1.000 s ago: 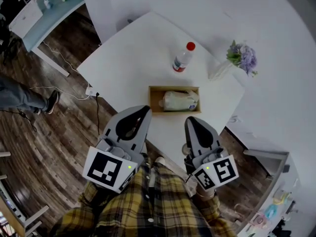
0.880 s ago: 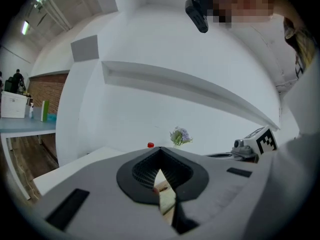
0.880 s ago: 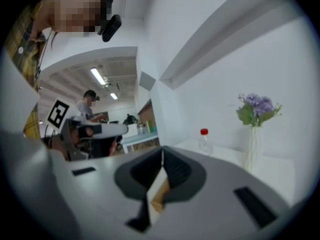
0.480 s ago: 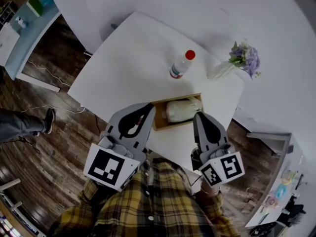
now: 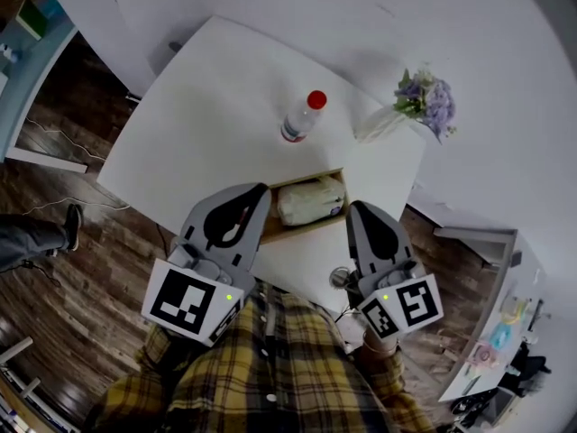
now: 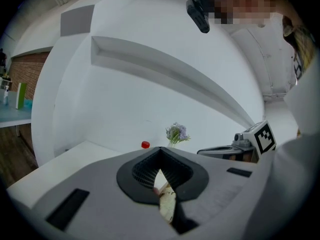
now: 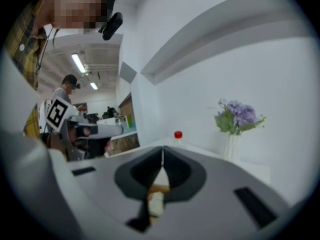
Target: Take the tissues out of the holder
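A shallow wooden holder [image 5: 305, 228] lies on the white table [image 5: 198, 124] near its front edge. In it rests a soft white tissue pack [image 5: 311, 200]. My left gripper [image 5: 262, 188] is shut with nothing in it, its tips over the holder's left end. My right gripper [image 5: 354, 207] is also shut and empty, its tips just off the holder's right end. In the left gripper view the jaws [image 6: 160, 149] meet at a point, and a sliver of tissue pack [image 6: 167, 204] shows below them. The right gripper view has its jaws [image 7: 162, 149] closed, with the holder's wood [image 7: 158, 188] seen beneath.
A clear bottle with a red cap [image 5: 301, 116] lies behind the holder. A white vase of purple flowers [image 5: 422, 101] stands at the table's far right, against the white wall. A person's leg [image 5: 32, 240] is on the wooden floor at the left.
Both grippers have moved forward from the table's near edge and now flank the holder, one at each end. Both stay closed, and the tissue pack has not moved.
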### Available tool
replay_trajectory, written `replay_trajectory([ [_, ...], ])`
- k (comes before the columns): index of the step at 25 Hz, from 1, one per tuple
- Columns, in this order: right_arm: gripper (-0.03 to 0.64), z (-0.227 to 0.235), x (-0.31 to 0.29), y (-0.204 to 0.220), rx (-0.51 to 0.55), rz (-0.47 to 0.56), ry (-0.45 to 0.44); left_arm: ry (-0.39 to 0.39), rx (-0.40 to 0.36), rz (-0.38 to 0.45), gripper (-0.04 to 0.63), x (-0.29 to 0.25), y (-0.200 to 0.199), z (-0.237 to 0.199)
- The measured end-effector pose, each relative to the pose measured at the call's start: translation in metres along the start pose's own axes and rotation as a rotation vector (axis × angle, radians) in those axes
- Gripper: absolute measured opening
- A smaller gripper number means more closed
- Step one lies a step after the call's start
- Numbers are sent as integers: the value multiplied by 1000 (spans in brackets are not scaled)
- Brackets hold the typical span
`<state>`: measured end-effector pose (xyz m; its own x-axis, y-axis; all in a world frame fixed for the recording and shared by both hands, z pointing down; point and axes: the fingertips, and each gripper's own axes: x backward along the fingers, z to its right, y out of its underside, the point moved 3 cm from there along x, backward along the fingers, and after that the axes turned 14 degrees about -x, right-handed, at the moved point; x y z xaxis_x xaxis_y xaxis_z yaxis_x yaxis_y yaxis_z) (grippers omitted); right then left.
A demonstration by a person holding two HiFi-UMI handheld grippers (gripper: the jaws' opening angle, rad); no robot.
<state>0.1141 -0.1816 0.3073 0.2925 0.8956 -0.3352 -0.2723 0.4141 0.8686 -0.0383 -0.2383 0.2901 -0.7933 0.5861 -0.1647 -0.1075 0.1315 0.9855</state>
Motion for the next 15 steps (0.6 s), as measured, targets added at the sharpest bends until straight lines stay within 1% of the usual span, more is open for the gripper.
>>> replay_trajectory([
  [6, 14, 4, -9, -1, 25, -46, -52, -39, -5, -15, 5, -4, 0, -4],
  [9, 15, 9, -11, -3, 28, -62, -61, -52, -8, -24, 5, -6, -1, -5],
  [11, 53, 12, -13, -5, 30, -79, -72, -52, -18, -26, 5, -9, -1, -5],
  [15, 83, 14, -14, -4, 87, -139, -86, -44, -19, -35, 5, -14, 0, -3],
])
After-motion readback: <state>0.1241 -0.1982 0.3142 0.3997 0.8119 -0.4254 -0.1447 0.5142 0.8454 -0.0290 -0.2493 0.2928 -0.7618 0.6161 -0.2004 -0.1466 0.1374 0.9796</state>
